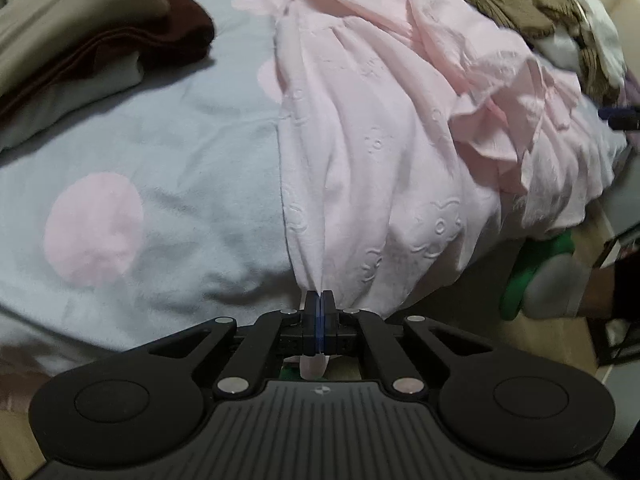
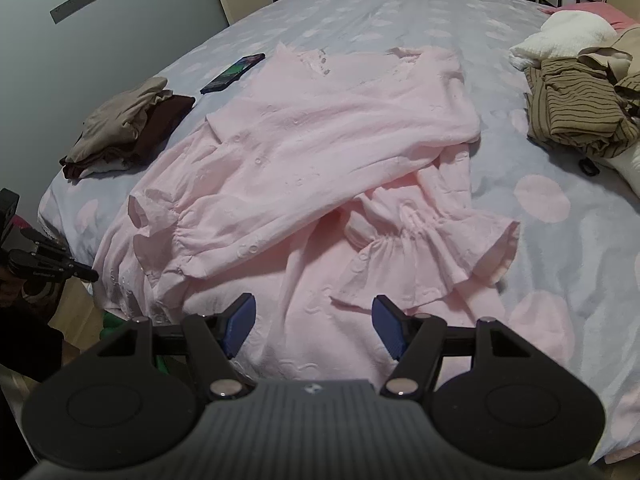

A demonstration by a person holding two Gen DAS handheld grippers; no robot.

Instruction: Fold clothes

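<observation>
Left gripper [image 1: 321,300] clenched on the hem of one pink dress [image 2: 320,168]; right gripper [image 2: 313,322] released, hovering low over the same dress.

The dress lies spread on one grey bedspread with pink dots [image 2: 400,12], both ruffled sleeves crossed over its front. One folded stack of beige and maroon clothes [image 2: 128,132] sits at ten o'clock, one heap of striped brown clothes [image 2: 576,112] at two o'clock, one phone [image 2: 233,73] at eleven.
</observation>
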